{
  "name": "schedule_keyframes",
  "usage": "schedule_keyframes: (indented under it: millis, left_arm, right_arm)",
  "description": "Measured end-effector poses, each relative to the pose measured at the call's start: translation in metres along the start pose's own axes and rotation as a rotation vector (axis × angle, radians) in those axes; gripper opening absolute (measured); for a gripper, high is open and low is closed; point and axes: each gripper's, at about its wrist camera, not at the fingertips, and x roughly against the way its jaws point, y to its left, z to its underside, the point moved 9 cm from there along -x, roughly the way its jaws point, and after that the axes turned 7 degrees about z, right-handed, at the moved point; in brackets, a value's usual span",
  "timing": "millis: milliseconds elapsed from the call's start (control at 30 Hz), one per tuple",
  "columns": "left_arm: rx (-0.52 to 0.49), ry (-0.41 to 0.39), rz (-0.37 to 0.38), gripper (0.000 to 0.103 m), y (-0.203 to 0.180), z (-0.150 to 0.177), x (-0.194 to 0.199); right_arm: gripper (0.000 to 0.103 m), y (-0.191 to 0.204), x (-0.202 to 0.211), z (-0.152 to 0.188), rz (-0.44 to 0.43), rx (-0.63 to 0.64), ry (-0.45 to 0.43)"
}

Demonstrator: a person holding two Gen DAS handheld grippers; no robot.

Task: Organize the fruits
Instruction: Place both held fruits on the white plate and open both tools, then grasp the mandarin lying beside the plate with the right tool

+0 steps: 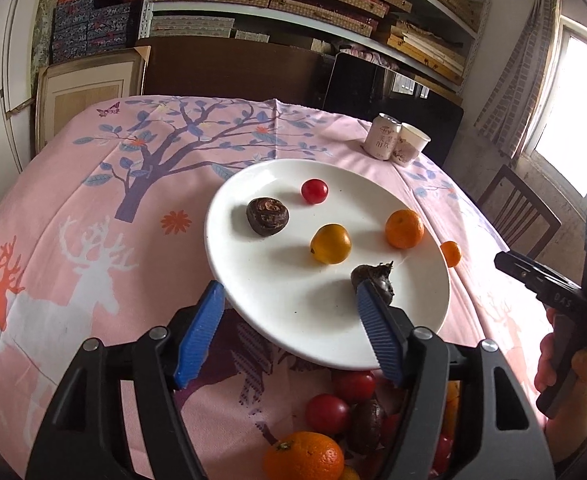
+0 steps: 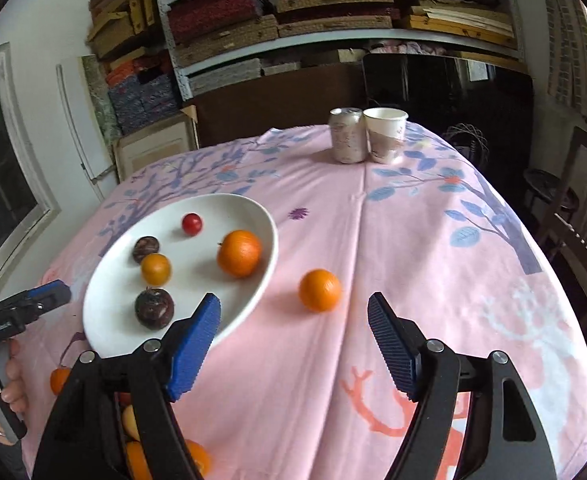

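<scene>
Nearest the person, at the table's near edge, lay a heap of unsorted fruit point(image 1: 333, 432): cherry tomatoes, a mandarin and a dark round one, partly hidden under the left gripper point(image 1: 289, 312). That gripper's jaws stood apart with nothing between its pads; its right finger crossed in front of a dark water chestnut point(image 1: 373, 276) lying on the near part of the white plate point(image 1: 253, 300), but whether it touched the fruit could not be told. The right gripper point(image 2: 293, 322) also gaped wide and empty, hanging over bare pink tablecloth point(image 2: 433, 264) just right of the plate.

On the plate, going farther, sat a small yellow-orange fruit point(image 1: 330, 243), a mandarin point(image 1: 404, 229) near the right rim, a second dark water chestnut point(image 1: 267, 216) and, farthest, a red cherry tomato point(image 1: 314, 191). A loose mandarin point(image 2: 319, 290) rested on the cloth just beyond the right gripper's fingertips, close to the plate's right rim. At the far right of the table a drink can point(image 2: 347, 136) and a paper cup point(image 2: 385, 134) stood touching.

The loose mandarin looked the likely trouble: round and free on smooth cloth, it could roll away if a pad nudged it off-centre. The plate's rim sat close beside it, so a wide approach might clip the rim and set the plated fruit rolling. The near heap could scatter if a gripper body brushed it.
</scene>
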Motion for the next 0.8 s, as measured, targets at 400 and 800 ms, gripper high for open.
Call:
schedule_keyframes:
  millis: [400, 800]
  left_arm:
    - [-0.044, 0.052, -0.041, 0.067, 0.001, 0.031, 0.018]
    - [-0.081, 0.093, -0.048, 0.067, 0.017, 0.074, 0.033]
  right_arm:
    - [0.07, -0.019, -0.036, -0.014, -0.011, -0.127, 0.088]
    - [0.061, -0.01, -0.095, -0.031, -0.067, -0.19, 0.277]
